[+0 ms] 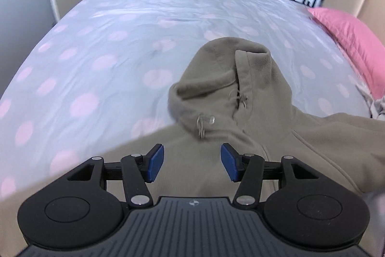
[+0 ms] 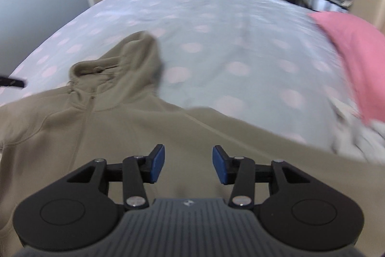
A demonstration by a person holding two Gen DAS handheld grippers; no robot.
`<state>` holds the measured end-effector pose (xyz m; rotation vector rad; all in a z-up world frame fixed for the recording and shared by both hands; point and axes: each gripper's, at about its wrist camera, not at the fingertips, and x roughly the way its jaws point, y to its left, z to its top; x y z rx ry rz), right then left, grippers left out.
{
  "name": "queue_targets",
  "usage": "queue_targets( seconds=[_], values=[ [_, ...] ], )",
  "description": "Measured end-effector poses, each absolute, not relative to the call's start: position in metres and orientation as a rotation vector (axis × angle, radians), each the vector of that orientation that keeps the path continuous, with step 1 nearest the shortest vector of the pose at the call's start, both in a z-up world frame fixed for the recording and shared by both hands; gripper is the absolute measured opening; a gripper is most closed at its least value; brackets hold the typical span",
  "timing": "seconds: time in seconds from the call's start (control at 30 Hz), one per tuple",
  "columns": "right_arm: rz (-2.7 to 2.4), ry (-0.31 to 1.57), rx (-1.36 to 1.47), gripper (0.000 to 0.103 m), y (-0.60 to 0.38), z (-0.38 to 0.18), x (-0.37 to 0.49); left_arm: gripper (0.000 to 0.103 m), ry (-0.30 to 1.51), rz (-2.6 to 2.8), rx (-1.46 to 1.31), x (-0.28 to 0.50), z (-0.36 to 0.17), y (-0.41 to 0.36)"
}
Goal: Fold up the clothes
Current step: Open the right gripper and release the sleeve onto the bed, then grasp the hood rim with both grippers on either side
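Olive hoodie (image 1: 240, 93) flat on spotted bed (image 1: 108, 40) — both tools agape, empty

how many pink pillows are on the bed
1. The pink pillow lies at the bed's right edge by the headboard, right of the hoodie. More may lie outside both views.
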<state>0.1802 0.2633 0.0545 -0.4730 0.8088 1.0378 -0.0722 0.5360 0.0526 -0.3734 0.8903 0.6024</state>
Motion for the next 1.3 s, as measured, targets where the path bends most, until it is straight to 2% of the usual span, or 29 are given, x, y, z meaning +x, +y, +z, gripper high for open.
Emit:
queue_targets(
  seconds=[0.37, 0.67, 0.7, 0.73, 0.8, 0.83, 0.87, 0.9, 0.93, 0.97, 1.03, 1.2, 1.3],
  values=[
    [1.198, 0.778, -0.551, 0.047, 0.450, 0.001, 0.191, 0.051, 0.973, 0.547, -0.137, 0.034, -0.019, 0.592],
    [1.176, 0.806, -0.575, 0.050, 0.558, -0.040, 0.188, 0.051, 0.996, 0.442, -0.069, 0.054, -0.055, 0.605],
    [1.158, 0.811, -0.575, 0.051, 0.566, -0.043, 0.189, 0.051, 0.995, 0.439, -0.067, 0.054, -0.057, 0.605],
    [1.140, 0.815, -0.574, 0.058, 0.574, -0.046, 0.189, 0.050, 0.993, 0.437, -0.068, 0.054, -0.059, 0.606],
    [1.103, 0.818, -0.559, 0.062, 0.585, -0.052, 0.190, 0.041, 0.985, 0.453, -0.075, 0.053, -0.062, 0.607],
    [1.085, 0.822, -0.568, 0.062, 0.591, -0.057, 0.190, 0.030, 0.979, 0.464, -0.076, 0.052, -0.063, 0.608],
    [1.067, 0.826, -0.579, 0.059, 0.596, -0.061, 0.189, 0.020, 0.975, 0.479, -0.080, 0.052, -0.064, 0.610],
    [1.053, 0.823, -0.598, 0.055, 0.599, -0.065, 0.188, 0.016, 0.971, 0.496, -0.087, 0.051, -0.064, 0.611],
    [1.045, 0.814, -0.612, 0.044, 0.599, -0.068, 0.187, 0.006, 0.965, 0.510, -0.099, 0.051, -0.062, 0.613],
    [1.045, 0.806, -0.616, 0.034, 0.598, -0.068, 0.187, 0.000, 0.960, 0.520, -0.109, 0.050, -0.059, 0.615],
    [1.053, 0.799, -0.595, 0.018, 0.590, -0.062, 0.191, 0.000, 0.948, 0.531, -0.115, 0.047, -0.052, 0.617],
    [1.071, 0.786, -0.556, 0.015, 0.551, -0.027, 0.204, 0.000, 0.953, 0.558, -0.097, 0.043, -0.040, 0.617],
    [1.071, 0.848, -0.560, 0.015, 0.522, -0.021, 0.216, 0.000, 0.971, 0.532, -0.110, 0.043, -0.039, 0.616]
  ],
)
